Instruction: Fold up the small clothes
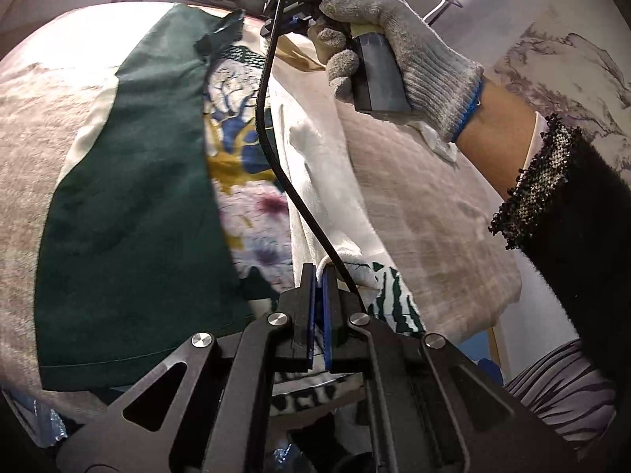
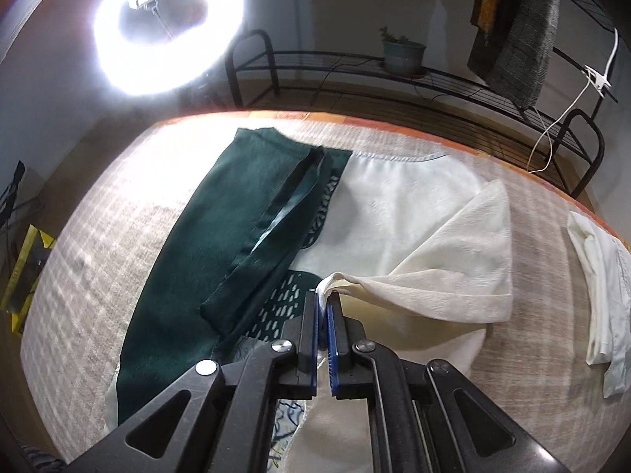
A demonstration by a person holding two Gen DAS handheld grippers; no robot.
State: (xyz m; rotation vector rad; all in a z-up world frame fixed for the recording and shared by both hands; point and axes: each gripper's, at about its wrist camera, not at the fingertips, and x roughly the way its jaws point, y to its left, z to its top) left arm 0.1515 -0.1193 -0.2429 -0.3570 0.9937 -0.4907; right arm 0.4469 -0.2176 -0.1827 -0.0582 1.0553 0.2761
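Observation:
A small garment lies on the beige table cover, with a dark green panel (image 1: pixel 130 205) (image 2: pixel 205 236), a flower print (image 1: pixel 252 181) and a cream-white part (image 1: pixel 315 157) (image 2: pixel 394 205). My left gripper (image 1: pixel 320 272) is shut on a white edge of the cream cloth near its lower corner. My right gripper (image 2: pixel 325 297) is shut on a cream-white fold (image 2: pixel 453 268) and holds it lifted over the garment. The gloved right hand (image 1: pixel 394 51) with its gripper handle shows at the top of the left wrist view.
A folded white cloth (image 2: pixel 599 295) lies at the table's right edge. A ring light (image 2: pixel 165 23) shines behind the table. A black metal rack (image 2: pixel 355 67) with a potted plant (image 2: pixel 402 53) and hanging clothes (image 2: pixel 520 31) stands at the back. A black cable (image 1: pixel 276 149) crosses the left wrist view.

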